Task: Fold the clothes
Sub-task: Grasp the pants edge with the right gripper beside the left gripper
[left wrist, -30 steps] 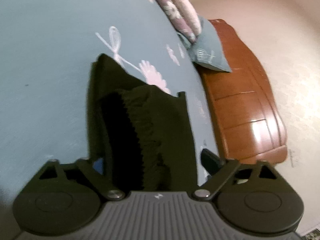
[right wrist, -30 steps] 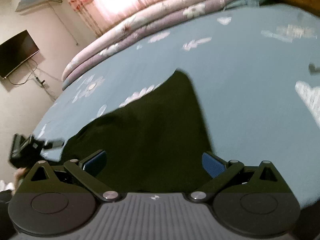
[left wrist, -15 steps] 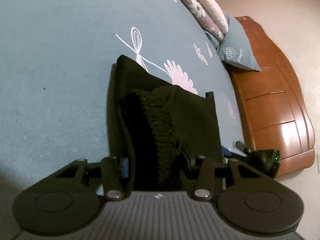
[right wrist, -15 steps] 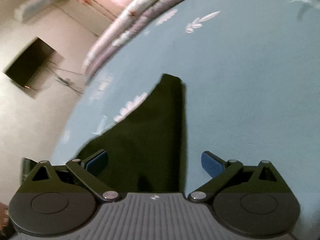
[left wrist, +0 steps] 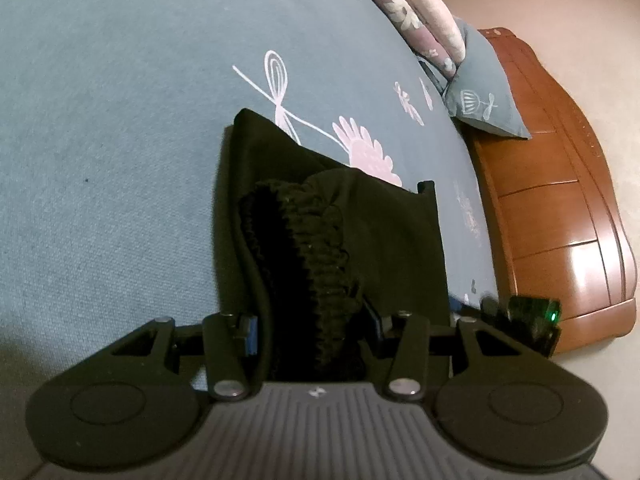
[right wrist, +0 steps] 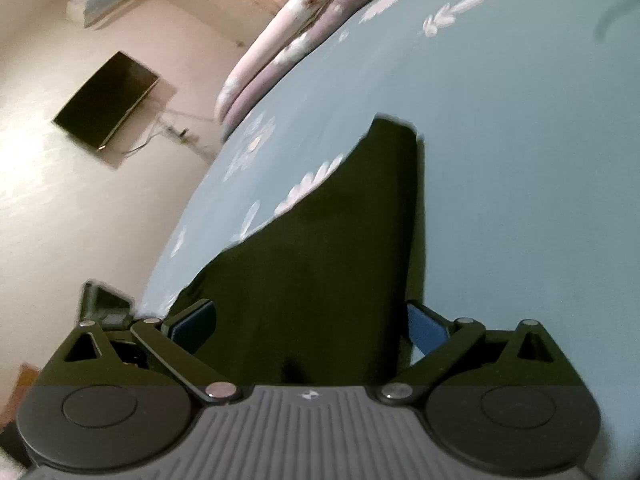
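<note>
The black garment (left wrist: 320,248) lies on the bed (left wrist: 120,120), barely folded. The left claw (left wrist: 308,320) grips its bunched ribbed waistband; the right claw (right wrist: 308,320) straddles the cloth, jaws wide (nothing pinched). Most folding remains.

The near end of the garment (left wrist: 320,248) goes behind the left gripper (left wrist: 310,320) body, so its edge there is hidden, and the pads are mostly covered by the cloth. In the right view the garment (right wrist: 320,272) is one dark mass between the fingers (no fold or seam can be read), and its far tip is blurred. Left of the right gripper (right wrist: 310,320), a dark device (right wrist: 106,300) is half hidden and smeared. The pillow (left wrist: 484,96) far beyond the left fingers partly hides the quilt's (left wrist: 412,8) end.
</note>
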Demonstrator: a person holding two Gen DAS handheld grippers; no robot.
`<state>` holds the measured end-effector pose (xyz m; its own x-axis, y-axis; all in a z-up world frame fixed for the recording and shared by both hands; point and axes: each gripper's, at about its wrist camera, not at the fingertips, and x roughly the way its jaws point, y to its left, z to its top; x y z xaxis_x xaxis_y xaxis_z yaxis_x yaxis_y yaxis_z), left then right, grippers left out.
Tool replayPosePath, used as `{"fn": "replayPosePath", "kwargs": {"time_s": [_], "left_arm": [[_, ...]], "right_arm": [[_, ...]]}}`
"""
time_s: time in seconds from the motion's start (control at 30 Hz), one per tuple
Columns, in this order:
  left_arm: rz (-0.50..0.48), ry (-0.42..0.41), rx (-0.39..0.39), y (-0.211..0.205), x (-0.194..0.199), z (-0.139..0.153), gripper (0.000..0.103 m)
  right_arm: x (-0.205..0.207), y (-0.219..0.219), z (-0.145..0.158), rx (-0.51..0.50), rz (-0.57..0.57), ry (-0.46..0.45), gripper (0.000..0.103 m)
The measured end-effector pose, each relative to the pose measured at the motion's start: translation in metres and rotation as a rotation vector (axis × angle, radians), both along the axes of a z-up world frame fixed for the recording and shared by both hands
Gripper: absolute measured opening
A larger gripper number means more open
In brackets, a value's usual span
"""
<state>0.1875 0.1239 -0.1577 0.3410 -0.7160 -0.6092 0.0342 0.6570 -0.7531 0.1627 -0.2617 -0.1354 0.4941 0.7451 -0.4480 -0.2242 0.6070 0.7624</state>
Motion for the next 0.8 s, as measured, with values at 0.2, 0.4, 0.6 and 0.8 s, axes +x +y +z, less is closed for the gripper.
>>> {"fn": "replayPosePath", "kwargs": {"time_s": [0.2,0.4,0.6,0.8], "left_arm": [[0.003,0.007,-0.001,0.0,0.001,0.0,0.047],[0.006,0.009,-0.006,0.0,0.002,0.0,0.047],[0.004,0.015,-0.01,-0.001,0.004,-0.001,0.047],[0.019,0.008,-0.001,-0.002,0.001,-0.001,0.047]], "right_arm": [[0.023,0.01,0.003,0.006,0.015,-0.009,0.103],[0.016,0.008,0.003,0.012,0.041,0.002,0.098],[0.012,0.009,0.004,-0.006,0.032,0.02,0.083],[0.02,0.002,-0.006,-0.001,-0.047,0.108,0.035]]}}
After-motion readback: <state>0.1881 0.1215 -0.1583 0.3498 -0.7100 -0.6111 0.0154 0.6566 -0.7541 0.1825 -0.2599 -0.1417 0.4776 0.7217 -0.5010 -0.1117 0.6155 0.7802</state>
